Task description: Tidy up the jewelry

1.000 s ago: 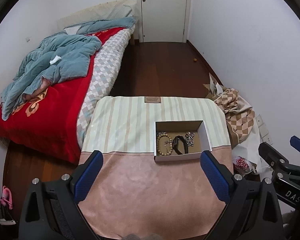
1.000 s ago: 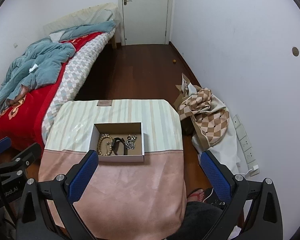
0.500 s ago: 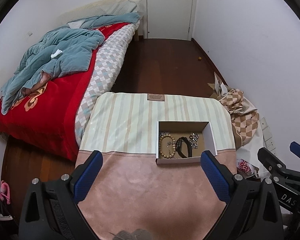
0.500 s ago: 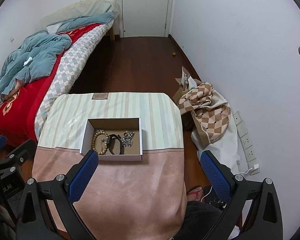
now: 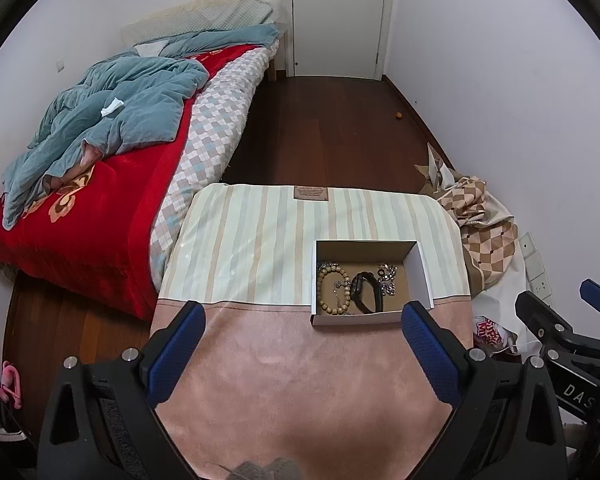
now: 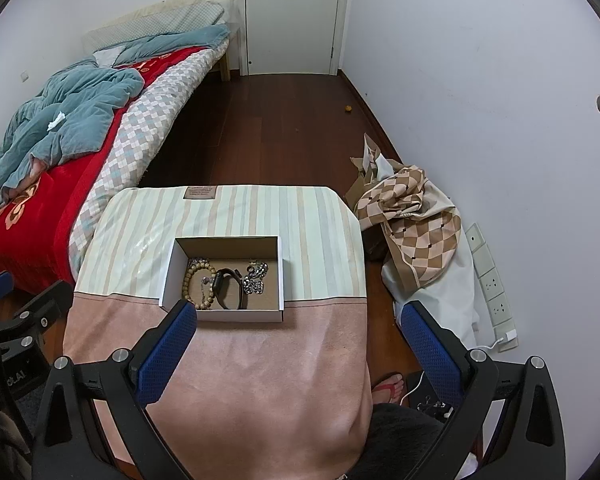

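On the table: box, long axis left-right
Black band: lengthwise toward door
Left gripper: fingers apart, empty
Right gripper: fingers apart, empty

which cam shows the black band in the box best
The right wrist view: the black band sits near frame centre, its whole loop visible in the box. The left wrist view shows it too, but further off-centre and slightly smaller.
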Demonstrator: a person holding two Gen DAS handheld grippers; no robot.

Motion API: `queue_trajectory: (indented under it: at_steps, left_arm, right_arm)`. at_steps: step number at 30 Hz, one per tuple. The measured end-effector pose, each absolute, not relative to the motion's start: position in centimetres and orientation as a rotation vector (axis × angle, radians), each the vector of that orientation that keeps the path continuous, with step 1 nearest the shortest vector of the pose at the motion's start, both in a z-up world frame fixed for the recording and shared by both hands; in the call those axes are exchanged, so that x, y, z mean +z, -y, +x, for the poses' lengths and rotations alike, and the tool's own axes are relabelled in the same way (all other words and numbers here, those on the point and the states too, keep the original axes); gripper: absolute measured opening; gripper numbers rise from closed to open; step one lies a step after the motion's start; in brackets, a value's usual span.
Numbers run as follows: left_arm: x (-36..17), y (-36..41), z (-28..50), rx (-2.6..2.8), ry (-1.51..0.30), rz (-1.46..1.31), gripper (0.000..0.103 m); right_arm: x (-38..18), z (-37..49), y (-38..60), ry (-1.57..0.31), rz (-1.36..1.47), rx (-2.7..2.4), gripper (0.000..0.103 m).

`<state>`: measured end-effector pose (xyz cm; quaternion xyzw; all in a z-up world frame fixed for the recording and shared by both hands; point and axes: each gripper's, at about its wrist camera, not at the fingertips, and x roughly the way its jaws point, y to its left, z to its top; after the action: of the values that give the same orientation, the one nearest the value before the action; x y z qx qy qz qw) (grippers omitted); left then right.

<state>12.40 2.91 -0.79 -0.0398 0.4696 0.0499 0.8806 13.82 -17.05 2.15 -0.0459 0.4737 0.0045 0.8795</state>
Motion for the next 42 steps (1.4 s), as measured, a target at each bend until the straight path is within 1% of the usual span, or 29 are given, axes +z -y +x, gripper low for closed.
queue_trajectory:
  at_steps: [42]
  left_arm:
    - [-0.35,-2.10,11.88,0.110,-0.986,-0.060,0.101]
  right_arm:
    - [2.68,13.30,17.89,-0.984,-0.091,0.014,0.103]
